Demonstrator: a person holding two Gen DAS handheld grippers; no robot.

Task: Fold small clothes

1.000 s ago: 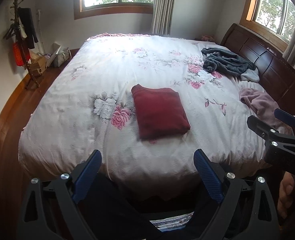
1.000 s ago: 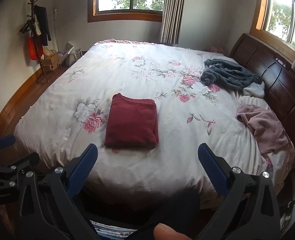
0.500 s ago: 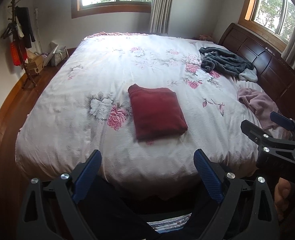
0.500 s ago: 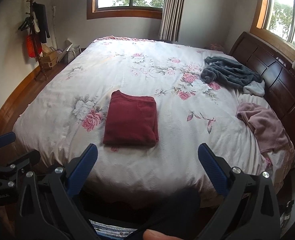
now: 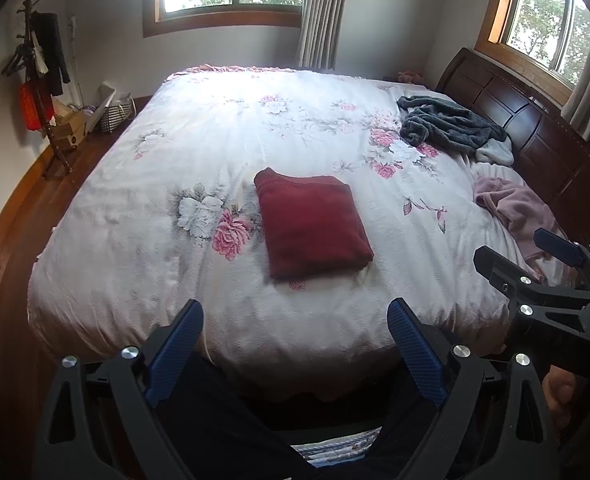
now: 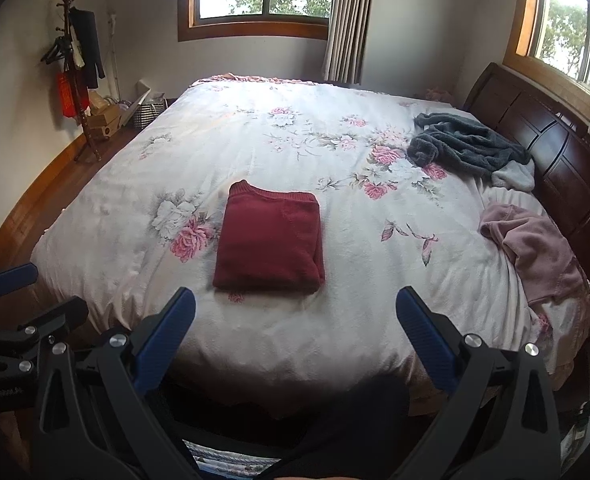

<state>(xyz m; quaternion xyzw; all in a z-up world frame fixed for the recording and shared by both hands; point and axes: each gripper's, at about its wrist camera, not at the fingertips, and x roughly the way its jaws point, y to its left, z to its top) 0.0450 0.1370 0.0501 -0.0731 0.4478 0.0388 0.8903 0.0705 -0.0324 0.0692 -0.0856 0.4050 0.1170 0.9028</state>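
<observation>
Red garment folded into a neat rectangle, lying flat near the middle of the bed, beside the pink flower print. Position on the bed unchanged from a second ago. Left gripper held off the near edge of the bed, jaws spread wide, nothing between them. Right gripper likewise off the near edge, jaws released and empty. Both pulled back slightly versus the earlier frames: more of the bed in view, red garment a little higher in the left view. Grey garment crumpled near the headboard; pink garment bunched at the right edge, both untouched.
</observation>
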